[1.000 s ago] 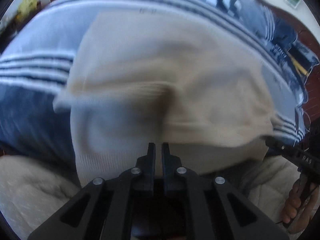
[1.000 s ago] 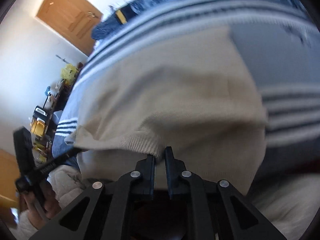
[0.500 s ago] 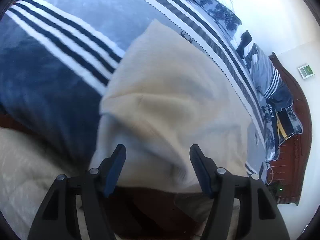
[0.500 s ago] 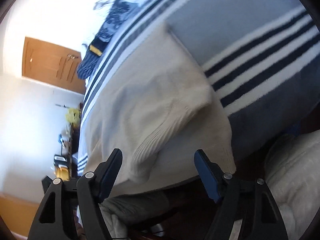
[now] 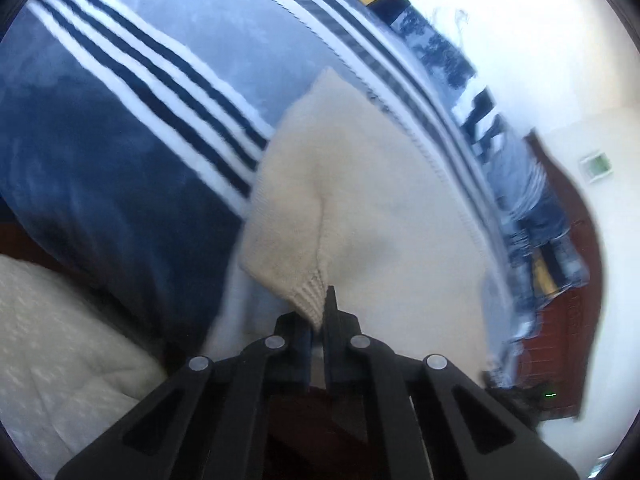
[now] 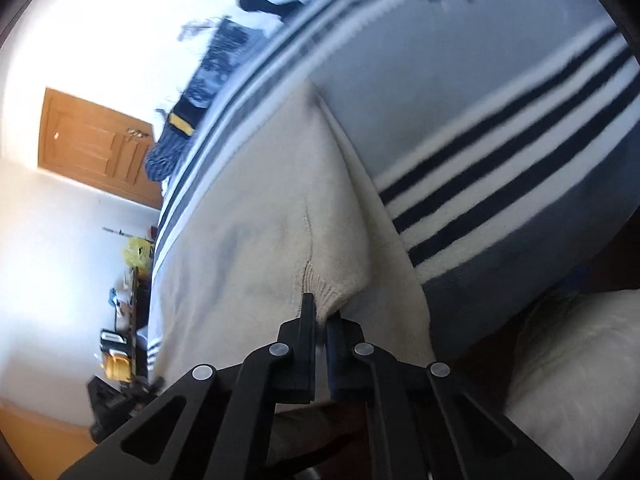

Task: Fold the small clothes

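Observation:
A cream knitted garment (image 5: 360, 200) lies on a blue and white striped blanket (image 5: 120, 140). My left gripper (image 5: 318, 316) is shut on a ribbed corner of the garment's near left edge, with the fabric pulled up into a peak. In the right wrist view my right gripper (image 6: 322, 316) is shut on the ribbed near right corner of the same garment (image 6: 260, 220), which lies on the blanket (image 6: 500, 140).
A pale quilted cover (image 5: 60, 340) hangs below the blanket at the near left, and shows in the right wrist view (image 6: 572, 360) at the near right. Striped pillows (image 5: 532, 200) and a dark wooden headboard (image 5: 572, 340) lie right. A wooden door (image 6: 92, 148) stands left.
Both grippers opened half a second ago after releasing the garment. Both have now shut again on ribbed corners of the garment's near edge.

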